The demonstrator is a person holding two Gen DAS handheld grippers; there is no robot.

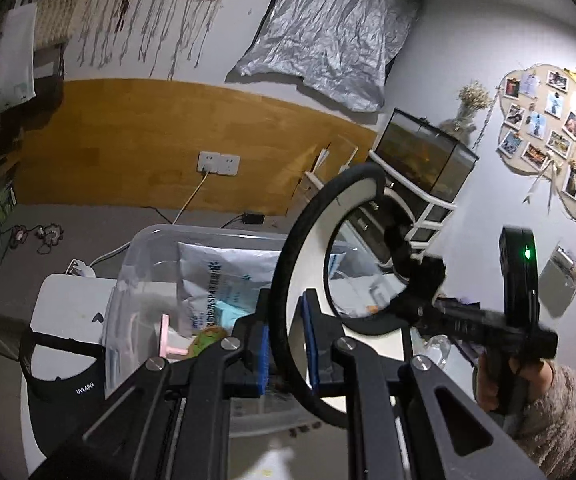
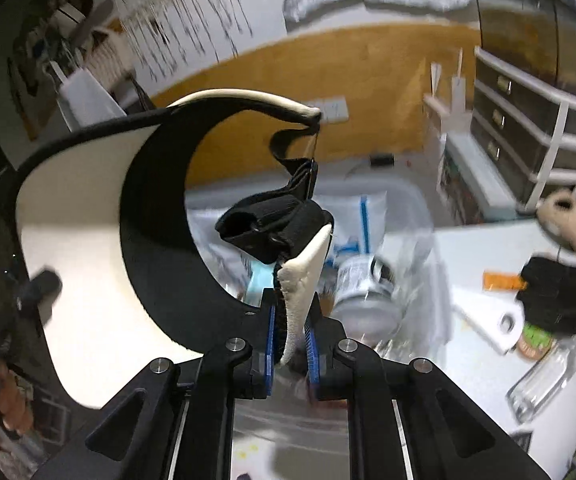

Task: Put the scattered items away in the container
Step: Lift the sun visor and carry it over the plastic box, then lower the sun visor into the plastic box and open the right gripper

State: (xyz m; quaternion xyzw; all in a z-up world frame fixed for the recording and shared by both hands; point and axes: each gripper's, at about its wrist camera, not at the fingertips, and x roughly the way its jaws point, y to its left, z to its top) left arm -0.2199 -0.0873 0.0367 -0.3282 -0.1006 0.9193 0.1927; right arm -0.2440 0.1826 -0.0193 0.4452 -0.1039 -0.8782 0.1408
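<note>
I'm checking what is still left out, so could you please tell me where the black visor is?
In the left wrist view, the black visor lies at lower left on the white table, just left of the clear container.

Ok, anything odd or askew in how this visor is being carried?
Yes: the visor hangs in mid-air above the clear container, pinched by both the left gripper and the right gripper at once. Its brim is bowed and its strap bunched.

Visor point(image 1: 288, 272) above bin point(image 1: 128, 264), second visor point(image 1: 60, 376) left.
</note>
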